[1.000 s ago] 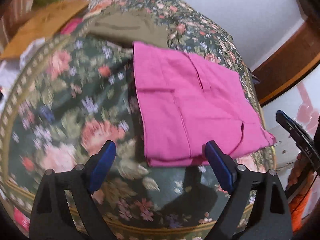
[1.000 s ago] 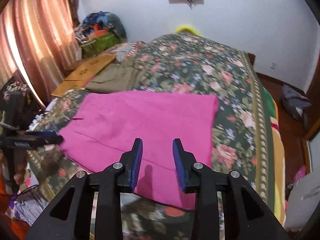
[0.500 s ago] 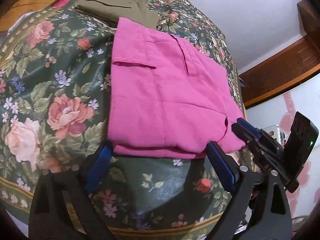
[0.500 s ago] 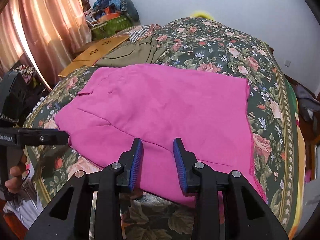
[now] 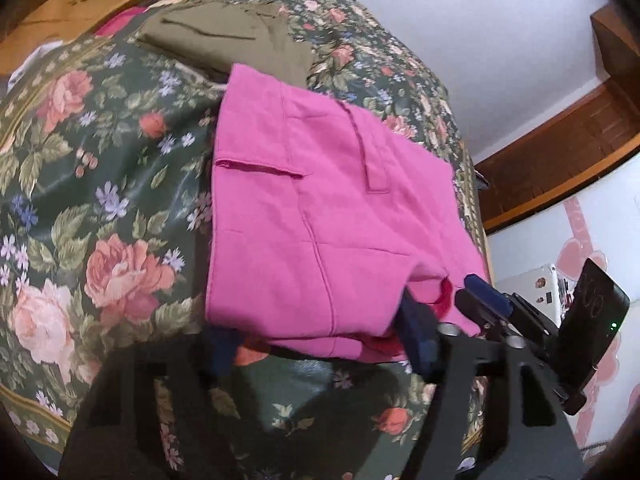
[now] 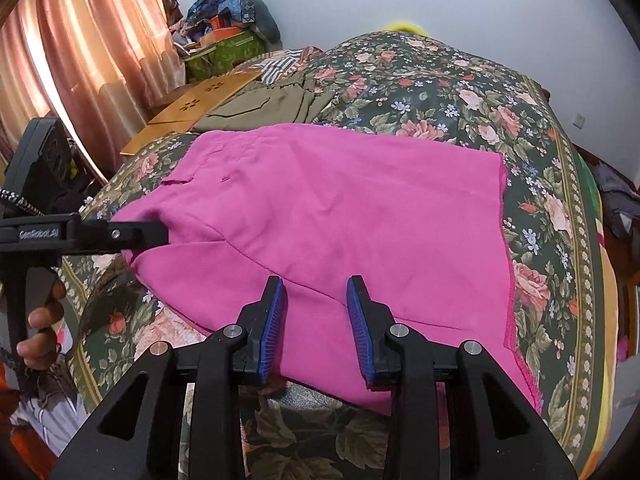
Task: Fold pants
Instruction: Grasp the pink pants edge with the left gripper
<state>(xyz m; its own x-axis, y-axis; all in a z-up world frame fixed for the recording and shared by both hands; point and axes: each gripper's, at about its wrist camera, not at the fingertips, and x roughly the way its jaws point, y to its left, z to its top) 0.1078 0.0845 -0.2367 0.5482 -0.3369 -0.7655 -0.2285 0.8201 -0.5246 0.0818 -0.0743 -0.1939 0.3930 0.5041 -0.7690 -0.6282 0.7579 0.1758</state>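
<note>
Pink pants [image 5: 312,216] lie folded on the floral bedspread [image 5: 100,208]; they also show in the right wrist view [image 6: 340,216]. My left gripper [image 5: 320,340] is open, its blurred fingers straddling the near folded edge of the pants. In the right wrist view the left gripper's finger [image 6: 120,234] touches the pants' left corner. My right gripper [image 6: 316,324] is open over the near hem of the pants, gripping nothing. It shows in the left wrist view [image 5: 480,300] at the pants' right corner.
Olive-green folded pants [image 5: 224,36] lie beyond the pink ones, also in the right wrist view [image 6: 268,104]. A wooden board [image 6: 200,100] and a pile of clutter [image 6: 228,32] sit left of the bed by the curtain [image 6: 80,60]. The bed edge drops off at right.
Both grippers moved in closer to the pants. The left fingers now reach the near folded edge, and the right gripper has come up to the pants' corner. The right jaws opened wider.
</note>
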